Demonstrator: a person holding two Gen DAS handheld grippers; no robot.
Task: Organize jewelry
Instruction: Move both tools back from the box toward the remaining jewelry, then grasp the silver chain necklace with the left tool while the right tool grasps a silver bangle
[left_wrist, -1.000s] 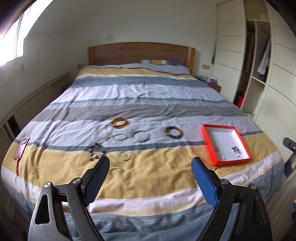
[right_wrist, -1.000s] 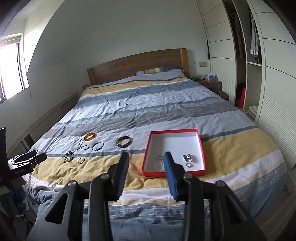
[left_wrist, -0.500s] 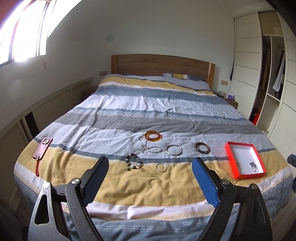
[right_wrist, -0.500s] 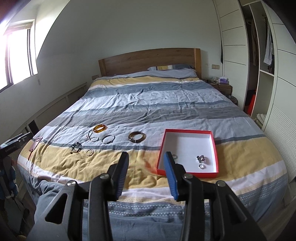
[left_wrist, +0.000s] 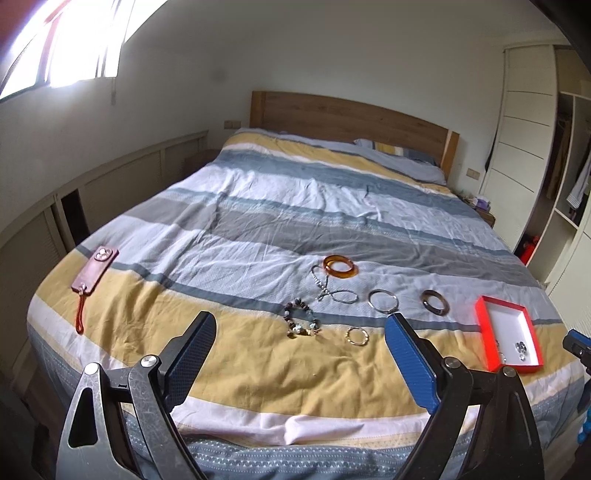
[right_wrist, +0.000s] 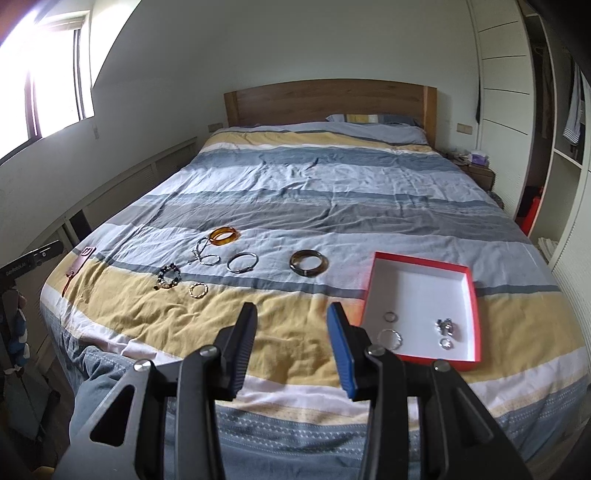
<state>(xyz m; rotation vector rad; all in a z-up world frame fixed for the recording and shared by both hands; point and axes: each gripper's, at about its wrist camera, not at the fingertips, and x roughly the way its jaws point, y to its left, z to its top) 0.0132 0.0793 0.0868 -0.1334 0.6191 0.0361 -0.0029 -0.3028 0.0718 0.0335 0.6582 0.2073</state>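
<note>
Daylight is pouring through the window (right_wrist: 55, 74) onto white walls; a striped bed (right_wrist: 332, 192) with wooden headboard (right_wrist: 328, 99) is facing white wardrobes (right_wrist: 498, 92).

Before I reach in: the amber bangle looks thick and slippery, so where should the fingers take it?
Probably across the band of the amber bangle, one finger inside the hole, one outside, coming from above at its near rim. It lies flat on the bedspread, its left edge close to the chain.

Home bedroom, striped-duvet bed (right_wrist: 314, 192), wooden headboard (right_wrist: 328, 101), open wardrobe (right_wrist: 554, 110), window (right_wrist: 55, 81)
</note>
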